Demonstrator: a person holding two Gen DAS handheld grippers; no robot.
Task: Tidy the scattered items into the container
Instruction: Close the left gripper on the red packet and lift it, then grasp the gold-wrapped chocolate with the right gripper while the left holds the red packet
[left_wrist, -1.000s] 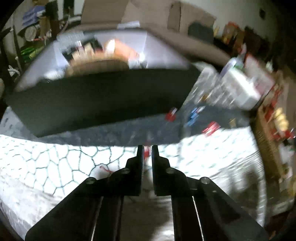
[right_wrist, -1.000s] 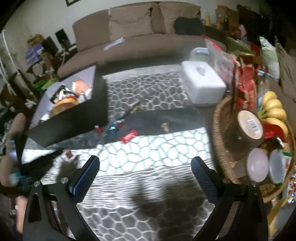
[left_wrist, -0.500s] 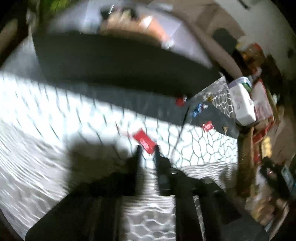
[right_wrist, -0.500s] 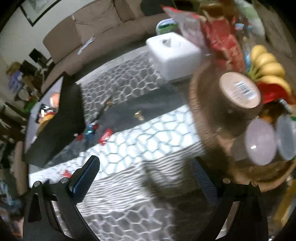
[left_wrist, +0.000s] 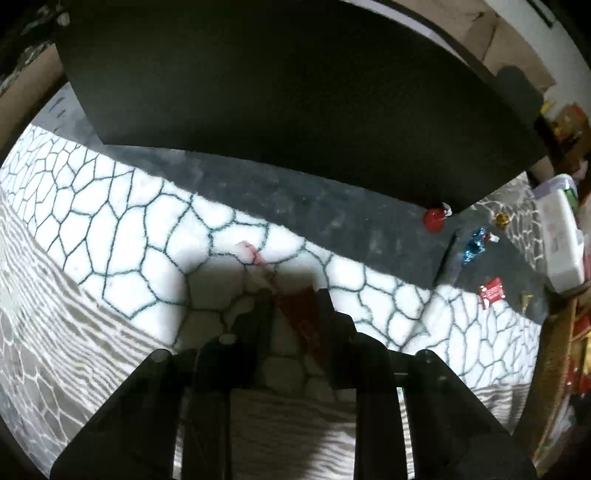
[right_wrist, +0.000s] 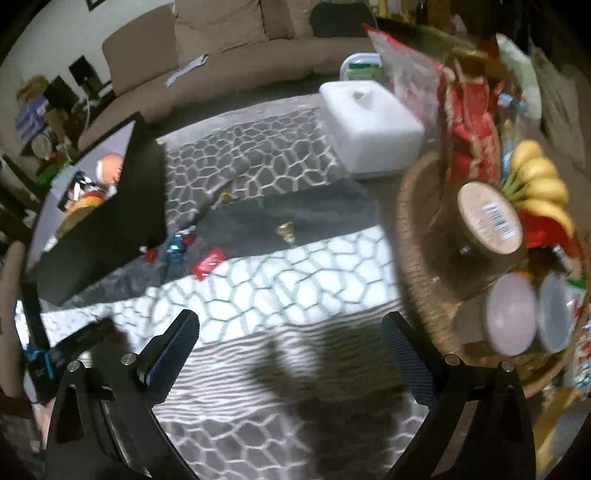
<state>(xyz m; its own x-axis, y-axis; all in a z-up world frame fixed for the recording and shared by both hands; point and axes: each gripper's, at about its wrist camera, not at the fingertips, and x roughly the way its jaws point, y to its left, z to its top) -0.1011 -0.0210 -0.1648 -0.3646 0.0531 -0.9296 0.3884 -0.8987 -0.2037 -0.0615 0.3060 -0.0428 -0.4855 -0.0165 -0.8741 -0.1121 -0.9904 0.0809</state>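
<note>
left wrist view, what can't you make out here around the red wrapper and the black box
- Red wrapper: in the left gripper's shadow, print unreadable; fingers flank it, contact unclear.
- Black box: its near wall hides the contents.
- Gold candy: too small to identify.

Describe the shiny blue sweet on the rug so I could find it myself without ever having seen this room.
Start at the big black container standing on the patterned rug. Just off its near corner, on the dark grey band of the rug, a few wrapped sweets lie scattered. The blue sweet is the only metallic blue one, crinkled foil, lying between a small round red sweet and a flat red packet.
</note>
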